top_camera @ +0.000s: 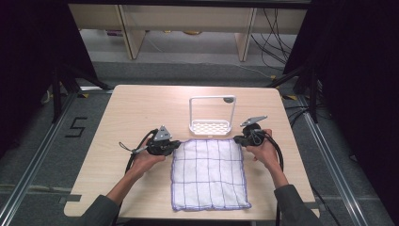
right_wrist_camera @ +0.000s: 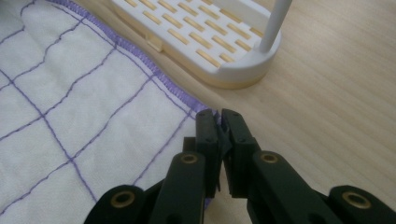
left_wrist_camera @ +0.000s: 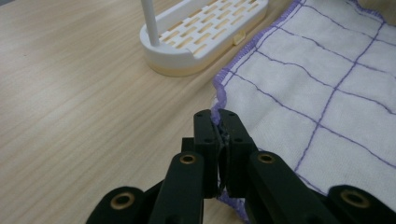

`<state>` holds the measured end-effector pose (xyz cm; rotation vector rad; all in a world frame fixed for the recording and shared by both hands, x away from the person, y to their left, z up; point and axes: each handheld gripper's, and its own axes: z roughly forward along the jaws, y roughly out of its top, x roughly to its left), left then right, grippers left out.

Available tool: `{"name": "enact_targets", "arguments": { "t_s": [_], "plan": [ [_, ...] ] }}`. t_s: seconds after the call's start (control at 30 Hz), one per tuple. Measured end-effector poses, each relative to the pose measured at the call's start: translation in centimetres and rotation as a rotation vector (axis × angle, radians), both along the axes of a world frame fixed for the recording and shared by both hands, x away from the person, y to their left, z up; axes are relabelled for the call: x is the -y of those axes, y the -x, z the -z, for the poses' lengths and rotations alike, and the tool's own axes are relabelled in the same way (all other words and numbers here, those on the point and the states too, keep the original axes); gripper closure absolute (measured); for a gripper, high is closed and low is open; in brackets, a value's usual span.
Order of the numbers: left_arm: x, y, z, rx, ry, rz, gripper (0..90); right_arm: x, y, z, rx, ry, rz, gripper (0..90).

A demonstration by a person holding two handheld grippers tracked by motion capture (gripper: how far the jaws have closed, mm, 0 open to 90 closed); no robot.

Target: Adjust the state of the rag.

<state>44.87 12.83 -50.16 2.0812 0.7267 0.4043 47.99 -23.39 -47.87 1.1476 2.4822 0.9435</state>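
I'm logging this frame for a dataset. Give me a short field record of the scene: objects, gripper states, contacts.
surface: wooden table
cloth: white cloth with purple grid, lying flat
rack: white rack, upright, just beyond the cloth's far edge
left gripper: shut on cloth's far left corner
right gripper: shut on cloth's far right corner

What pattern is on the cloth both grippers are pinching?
The cloth is white with a purple grid of stitched lines and a purple hem, clearest in the left gripper view.
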Motion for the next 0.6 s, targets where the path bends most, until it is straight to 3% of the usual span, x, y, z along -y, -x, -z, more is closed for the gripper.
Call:
{"name": "enact_targets", "arguments": {
  "t_s": [0.07, 0.1, 0.13, 0.17, 0.2, 0.23, 0.27, 0.33, 0.37, 0.5, 0.53, 0.6],
  "plan": [
    [-0.1, 0.0, -0.1, 0.003, 0.006, -0.002, 86.4, 0.0, 0.2, -0.3, 0.009, -0.011, 0.009, 86.4],
    [-0.1, 0.1, -0.2, 0.004, 0.004, -0.004, 86.4, 0.1, 0.5, -0.8, -0.011, -0.008, 0.010, 86.4],
    [-0.1, 0.1, -0.2, 0.009, 0.000, -0.008, 86.4, 0.0, 0.6, -0.8, 0.002, -0.031, 0.013, 86.4],
    [-0.1, 0.1, -0.2, 0.010, 0.004, -0.008, 86.5, 0.3, 0.5, -1.0, 0.024, -0.020, -0.027, 86.4],
    [0.0, 0.1, -0.1, 0.007, 0.031, -0.018, 86.5, 0.3, 0.6, -1.2, 0.022, -0.021, -0.015, 86.4],
    [-0.1, 0.1, -0.2, 0.008, 0.032, -0.013, 86.5, 0.2, 0.6, -1.0, 0.055, -0.045, -0.013, 86.5],
    [-0.1, 0.1, -0.2, 0.009, 0.031, -0.014, 86.5, 0.2, 0.7, -1.3, 0.028, -0.045, -0.011, 86.4],
    [-0.4, 0.0, -0.4, 0.007, 0.012, -0.005, 86.5, 0.2, 0.6, -1.2, 0.063, -0.037, -0.029, 86.4],
    [-0.4, 0.0, -0.4, 0.005, 0.016, -0.002, 86.5, 0.1, 0.7, -1.4, 0.029, -0.037, -0.026, 86.4],
    [-0.4, 0.1, -0.7, 0.003, 0.028, -0.019, 86.5, -0.1, 0.7, -1.5, 0.063, -0.053, -0.022, 86.4],
    [-0.3, 0.0, -0.7, 0.005, 0.048, -0.014, 86.5, 0.0, 0.8, -1.8, 0.045, -0.046, -0.022, 86.5],
    [-0.5, 0.0, -1.0, 0.007, 0.024, -0.009, 86.5, -0.1, 0.7, -1.8, 0.067, -0.061, -0.025, 86.4]
  ]
}}
